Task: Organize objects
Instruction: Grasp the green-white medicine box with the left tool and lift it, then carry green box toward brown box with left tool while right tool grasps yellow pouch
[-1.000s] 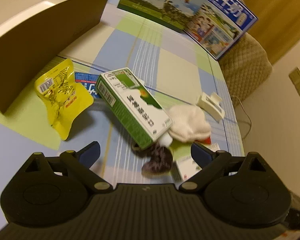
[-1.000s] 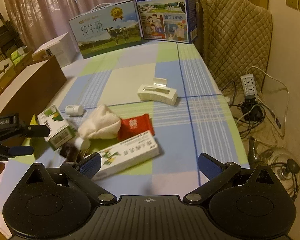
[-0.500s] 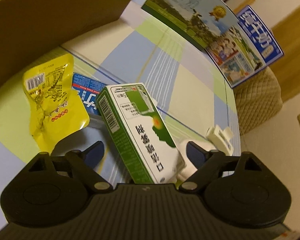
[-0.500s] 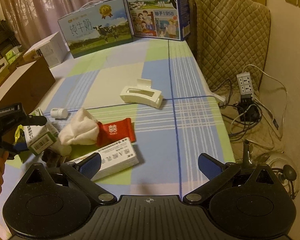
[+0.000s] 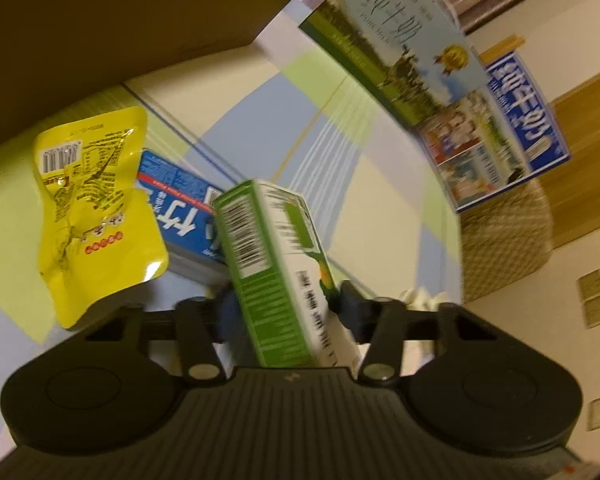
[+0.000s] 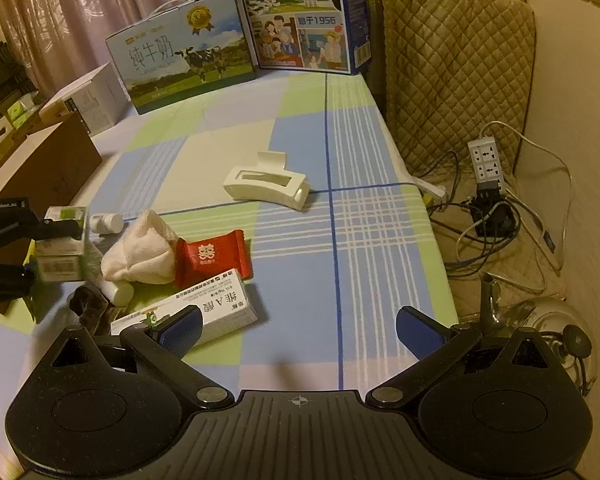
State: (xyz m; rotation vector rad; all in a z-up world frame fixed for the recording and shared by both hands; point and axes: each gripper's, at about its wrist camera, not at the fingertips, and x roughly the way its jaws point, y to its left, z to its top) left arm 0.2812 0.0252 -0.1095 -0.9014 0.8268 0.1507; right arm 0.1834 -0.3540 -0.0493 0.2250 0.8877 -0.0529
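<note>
- Dim, warm yellowish indoor light in both views.
- Left wrist view smeared by motion blur; the green box is soft.
- Right wrist view is sharper.
- Fisheye bends edges; corners go black.
- Glare on the yellow pouch.

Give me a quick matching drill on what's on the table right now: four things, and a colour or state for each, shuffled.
Things:
1. green box
2. hair clip
3. snack pouch
4. right gripper

States:
A. yellow, lying flat
B. open, holding nothing
C. clamped in the left gripper
D. white, alone mid-table

Pairs: 1-C, 2-D, 3-A, 4-B
</note>
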